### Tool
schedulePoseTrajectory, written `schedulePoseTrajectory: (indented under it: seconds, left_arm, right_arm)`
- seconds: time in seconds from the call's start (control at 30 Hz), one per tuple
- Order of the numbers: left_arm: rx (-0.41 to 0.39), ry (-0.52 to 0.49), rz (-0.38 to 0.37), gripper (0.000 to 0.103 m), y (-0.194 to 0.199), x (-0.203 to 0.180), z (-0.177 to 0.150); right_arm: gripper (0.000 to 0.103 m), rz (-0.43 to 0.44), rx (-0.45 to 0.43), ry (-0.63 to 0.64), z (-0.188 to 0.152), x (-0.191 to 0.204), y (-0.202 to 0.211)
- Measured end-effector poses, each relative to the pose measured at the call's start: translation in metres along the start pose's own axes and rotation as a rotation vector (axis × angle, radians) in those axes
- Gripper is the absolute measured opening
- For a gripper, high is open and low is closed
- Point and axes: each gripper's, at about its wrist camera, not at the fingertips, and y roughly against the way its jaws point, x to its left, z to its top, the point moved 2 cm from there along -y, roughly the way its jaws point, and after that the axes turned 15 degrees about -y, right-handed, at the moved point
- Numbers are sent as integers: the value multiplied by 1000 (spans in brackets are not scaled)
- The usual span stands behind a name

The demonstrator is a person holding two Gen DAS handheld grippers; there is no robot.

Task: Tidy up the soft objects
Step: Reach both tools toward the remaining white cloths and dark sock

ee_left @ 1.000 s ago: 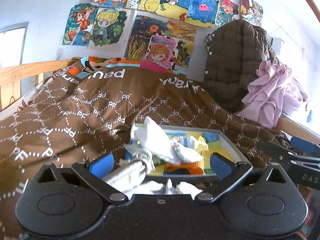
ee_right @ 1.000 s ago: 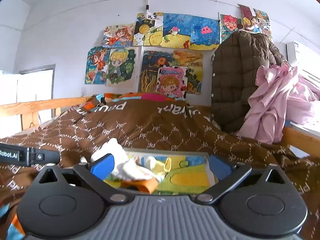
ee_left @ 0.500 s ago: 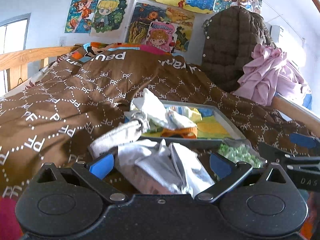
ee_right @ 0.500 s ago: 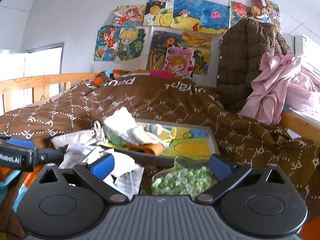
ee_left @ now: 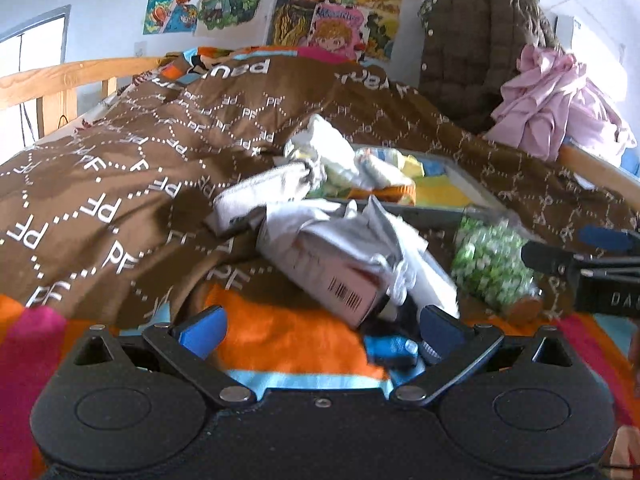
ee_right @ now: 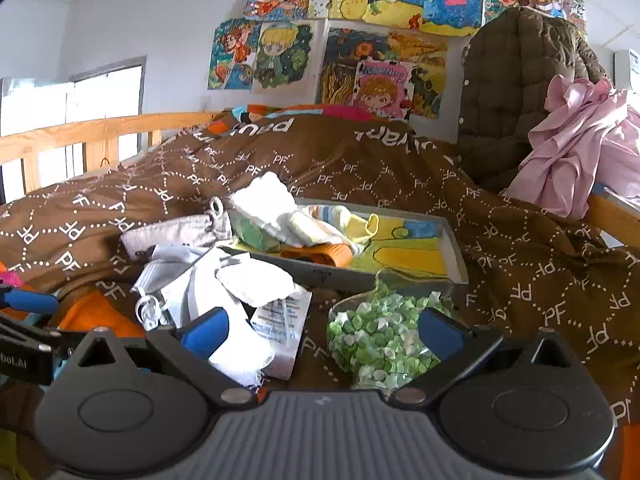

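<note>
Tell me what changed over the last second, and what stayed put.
Both grippers pulled back from the gray tray and tilted down, bringing the white cloth pile and bag of green pieces into view. The left gripper and right gripper stayed open and empty. The tray's contents look unmoved.

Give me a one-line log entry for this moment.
left gripper: open, empty | right gripper: open, empty | tray: holds folded cloths | bag of green paper stars: outside tray

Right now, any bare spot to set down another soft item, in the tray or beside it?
In the grey tray, the right half is bare yellow liner; its left half is piled with rolled cloths. Open brown duvet lies right of the tray. Crowded in front: white packets and the green candy bag.
</note>
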Motion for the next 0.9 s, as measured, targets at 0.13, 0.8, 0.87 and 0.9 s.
schedulePoseTrajectory:
  seconds: [0.13,0.8,0.87,0.9]
  left_arm:
    - [39,-17,-15,102,-3,-2,-7]
    - [97,-134,-146,102,-21,-26,-9]
    - [88,-162,-166,102,-24,-29,-7]
    - [89,-173,-179,102,-26,-31,-6]
  right_arm:
    - [103,-1,23,-9,-2,-2,-4]
    - [103,33,71,-49,-12,-8,-17]
    - [102,52,75,-41,-14,-5,-19]
    - [102,61,74,-37,-15,-3,-20]
